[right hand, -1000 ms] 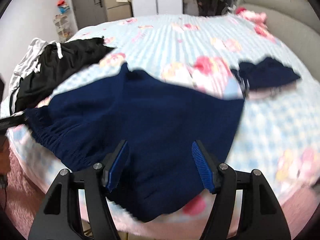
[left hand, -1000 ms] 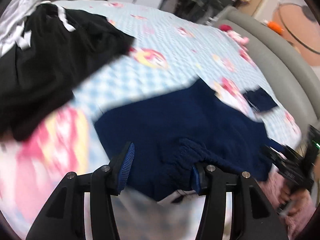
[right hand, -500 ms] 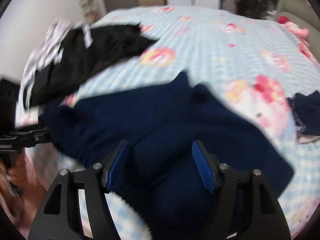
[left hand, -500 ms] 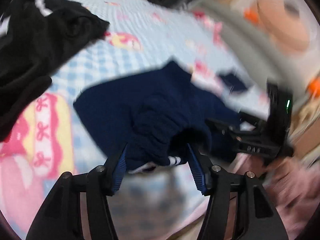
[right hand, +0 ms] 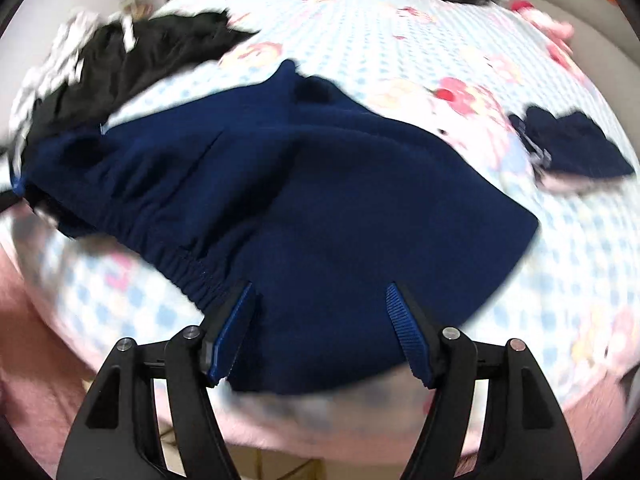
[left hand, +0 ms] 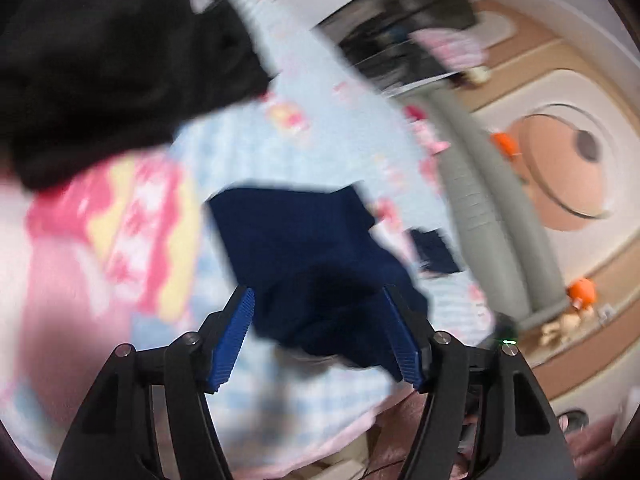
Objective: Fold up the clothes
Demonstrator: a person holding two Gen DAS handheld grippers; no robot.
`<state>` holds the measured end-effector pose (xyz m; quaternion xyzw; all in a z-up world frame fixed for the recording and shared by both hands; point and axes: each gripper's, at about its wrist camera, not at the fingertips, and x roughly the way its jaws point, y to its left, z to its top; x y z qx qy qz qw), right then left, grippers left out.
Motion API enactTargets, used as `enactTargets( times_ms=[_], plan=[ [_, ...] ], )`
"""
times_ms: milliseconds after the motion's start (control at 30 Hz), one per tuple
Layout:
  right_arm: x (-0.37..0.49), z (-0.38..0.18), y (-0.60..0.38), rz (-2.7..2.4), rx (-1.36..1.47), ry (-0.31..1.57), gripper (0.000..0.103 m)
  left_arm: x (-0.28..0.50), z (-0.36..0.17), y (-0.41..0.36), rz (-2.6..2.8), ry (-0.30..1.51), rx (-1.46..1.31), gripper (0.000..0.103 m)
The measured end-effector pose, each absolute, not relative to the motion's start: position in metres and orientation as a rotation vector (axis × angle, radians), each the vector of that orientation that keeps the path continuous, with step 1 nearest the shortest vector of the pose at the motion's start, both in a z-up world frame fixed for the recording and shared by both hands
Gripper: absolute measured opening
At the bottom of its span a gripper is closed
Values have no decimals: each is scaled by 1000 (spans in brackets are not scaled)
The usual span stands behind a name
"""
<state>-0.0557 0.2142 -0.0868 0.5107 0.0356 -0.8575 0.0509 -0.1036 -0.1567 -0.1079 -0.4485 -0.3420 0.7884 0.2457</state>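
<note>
Right wrist view, left to right. Upper left of frame: black garment (right hand: 132, 60) with white trim, heaped on the bed (right hand: 400, 28). Centre: navy garment (right hand: 320, 184), spread across the checked bedcover, elastic waistband (right hand: 176, 256) gathered along its lower-left edge. Right edge: small dark item (right hand: 576, 152), well apart from the rest.

Right tool (right hand: 320, 332), bottom centre: jaws opening, pads clear of the cloth; the navy hem lies between them, not pinched.

Left wrist view, heavily blurred. Left tool (left hand: 320, 336), bottom centre: jaws opening, navy fabric (left hand: 312, 256) bunched between the pads, apparently not clamped.

Handling, judged: soft knit, limp and light, no stiffness; it drapes and bunches wherever unsupported. Not fragile and not slippery against the ribbed pads. Best hold: the thick elastic waistband at its two ends, or a hem corner. A mid-panel pinch would only drag up a fold.
</note>
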Motion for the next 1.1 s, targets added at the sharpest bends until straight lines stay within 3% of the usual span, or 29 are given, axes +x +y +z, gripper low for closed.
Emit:
enactTargets(
  times_ms=[167,333,500,667,700,767,800,867,1000,1100],
  plan=[
    [-37,-98,245,-2545,1655,-106,69,-90,-90,-139,2276,-893,-1114,65],
    [-41,-103,254,-2460,1632,-337,64,-76,-58,-122,2451,-699,-940,65],
    [-32,-100,261,-2364,1595,-526,63,-88,-80,-105,2368,-699,-1115,63],
    [-37,-119,268,-2321,1580,-668,61,-85,-80,-86,2305,-616,-1085,63],
    [-41,-119,268,-2335,1565,-663,55,-83,-79,-82,2304,-594,-1085,63],
    [-47,-108,260,-2399,1530,-555,20,-83,-82,-80,2279,-610,-1096,63],
    [-49,-102,256,-2432,1511,-493,13,-84,-82,-80,2265,-626,-1100,63],
    [-47,-80,251,-2507,1443,-362,8,-86,-83,-80,2264,-642,-1108,63],
    [-36,-51,263,-2599,1374,-248,8,-92,-98,-77,2238,-615,-1219,64],
    [-33,-60,279,-2639,1436,-192,8,-94,-115,-65,2186,-515,-1370,65]
  ],
)
